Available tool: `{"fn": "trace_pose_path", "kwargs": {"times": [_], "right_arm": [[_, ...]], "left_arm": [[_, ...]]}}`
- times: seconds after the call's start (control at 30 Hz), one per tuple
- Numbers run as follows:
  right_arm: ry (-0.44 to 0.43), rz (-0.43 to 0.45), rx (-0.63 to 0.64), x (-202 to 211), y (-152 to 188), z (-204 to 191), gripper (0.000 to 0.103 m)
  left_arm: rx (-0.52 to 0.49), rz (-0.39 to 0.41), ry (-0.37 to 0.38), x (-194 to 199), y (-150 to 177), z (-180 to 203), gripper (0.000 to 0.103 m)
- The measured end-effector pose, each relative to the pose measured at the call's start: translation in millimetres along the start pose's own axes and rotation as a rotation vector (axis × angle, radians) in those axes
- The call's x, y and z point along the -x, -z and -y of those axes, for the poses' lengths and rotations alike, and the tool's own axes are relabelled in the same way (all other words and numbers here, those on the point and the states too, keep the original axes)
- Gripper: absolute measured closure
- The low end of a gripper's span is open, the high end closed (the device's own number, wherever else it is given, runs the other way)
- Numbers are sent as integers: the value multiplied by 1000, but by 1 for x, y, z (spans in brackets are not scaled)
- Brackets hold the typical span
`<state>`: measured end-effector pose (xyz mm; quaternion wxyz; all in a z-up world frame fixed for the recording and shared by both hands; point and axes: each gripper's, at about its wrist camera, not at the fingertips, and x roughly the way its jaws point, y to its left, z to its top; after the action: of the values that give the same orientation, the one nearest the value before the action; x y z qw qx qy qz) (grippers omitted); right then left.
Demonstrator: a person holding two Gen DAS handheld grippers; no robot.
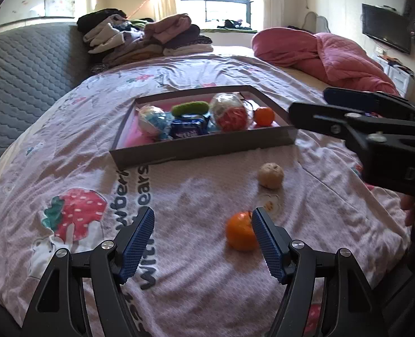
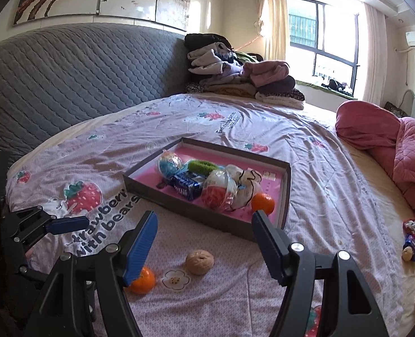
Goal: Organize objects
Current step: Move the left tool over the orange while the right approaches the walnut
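A loose orange (image 1: pixel 239 233) lies on the strawberry-print bedspread. It sits between the fingers of my open left gripper (image 1: pixel 203 224), close against the right finger (image 1: pixel 269 244). A walnut (image 1: pixel 270 175) rests just beyond it, short of the grey tray (image 1: pixel 202 151). The tray holds a second orange (image 1: pixel 263 115), a blue packet (image 1: pixel 187 129), a green brush-like thing and two wrapped balls. My right gripper (image 2: pixel 204 224) hovers open and empty above the walnut (image 2: pixel 199 261). Its left finger partly covers the loose orange (image 2: pixel 144 280). The tray (image 2: pixel 207 220) lies just past its tips.
A pile of folded clothes (image 2: pixel 244 78) sits at the head of the bed by the grey quilted headboard (image 2: pixel 75 78). A bunched pink quilt (image 2: pixel 404 154) fills the right side. A few snack packets (image 2: pixel 412 241) lie at the bed's right edge.
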<state>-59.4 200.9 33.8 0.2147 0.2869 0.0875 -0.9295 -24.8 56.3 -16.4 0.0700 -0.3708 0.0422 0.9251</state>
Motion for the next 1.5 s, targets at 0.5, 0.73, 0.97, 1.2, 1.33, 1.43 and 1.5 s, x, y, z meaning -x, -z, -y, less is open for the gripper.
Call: {"fn": "trace_pose_path", "kwargs": {"times": [0.5, 0.73, 0.97, 1.2, 1.33, 1.43, 1.5], "right_arm": [[-20, -135, 49, -29, 24, -10, 34], [-18, -157, 60, -36, 29, -14, 34], [-9, -182, 59, -46, 33, -13, 34], [-18, -208, 34, -58, 37, -10, 34], [-6, -212, 33, -64, 37, -8, 34], [-3, -222, 22, -70, 38, -5, 34], [-8, -234, 14, -73, 39, -4, 34]], "left_arm": [[-5, -55, 75, -8, 19, 12, 30], [-10, -66, 90, -15, 24, 15, 30], [0, -76, 97, -24, 27, 16, 30], [15, -83, 106, -32, 26, 12, 30], [19, -80, 112, -37, 24, 11, 30], [20, -81, 116, -40, 24, 12, 30], [15, -76, 117, -41, 24, 13, 30]]}}
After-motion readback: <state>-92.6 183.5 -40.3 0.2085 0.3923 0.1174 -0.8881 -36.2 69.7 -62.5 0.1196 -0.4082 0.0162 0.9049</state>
